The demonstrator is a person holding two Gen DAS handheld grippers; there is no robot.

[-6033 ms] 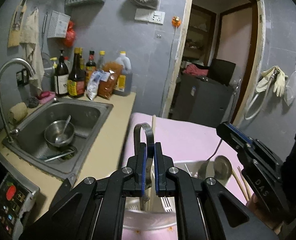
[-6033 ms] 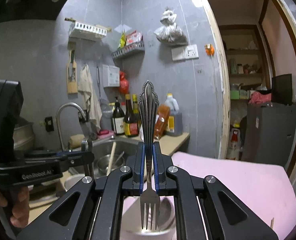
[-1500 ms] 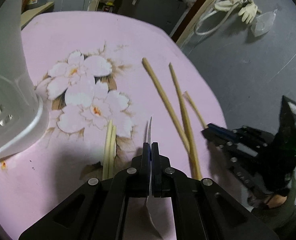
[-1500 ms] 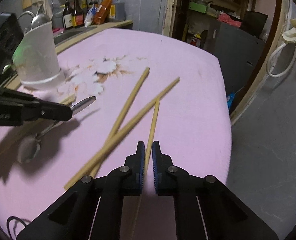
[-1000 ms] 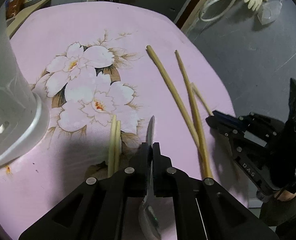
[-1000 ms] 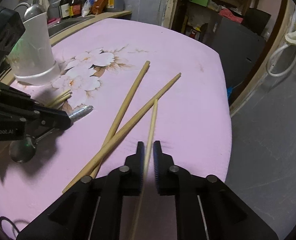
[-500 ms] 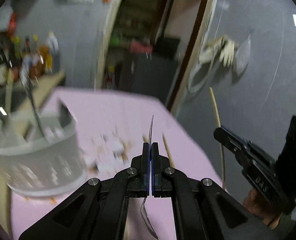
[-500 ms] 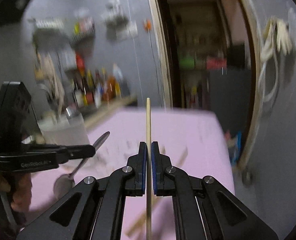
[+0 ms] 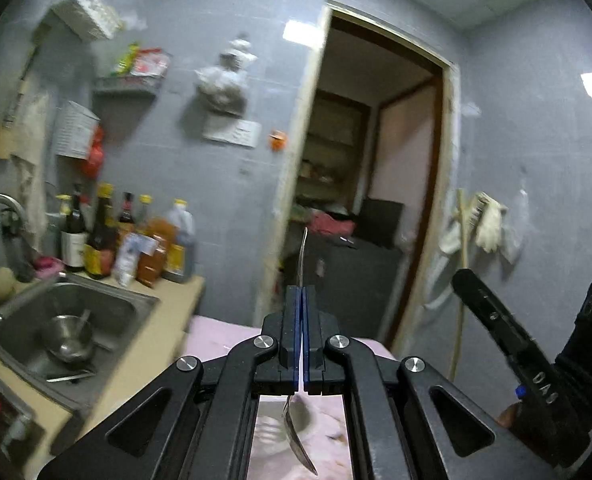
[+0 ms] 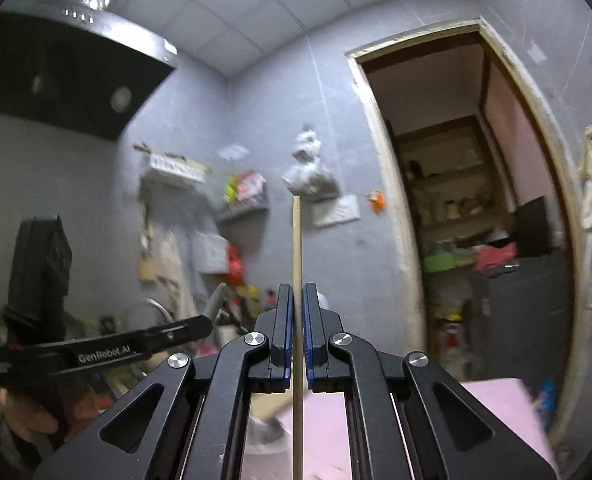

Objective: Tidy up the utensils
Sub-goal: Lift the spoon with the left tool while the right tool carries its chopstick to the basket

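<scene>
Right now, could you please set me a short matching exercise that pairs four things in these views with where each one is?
Things:
1. spoon
2. chopstick
3. steel bowl
4. sauce bottles

Places:
A. in the sink
B. clamped in the right gripper
C. on the counter against the wall
D. clamped in the left gripper

Pairs: 1-D, 2-B, 3-A, 4-C
</scene>
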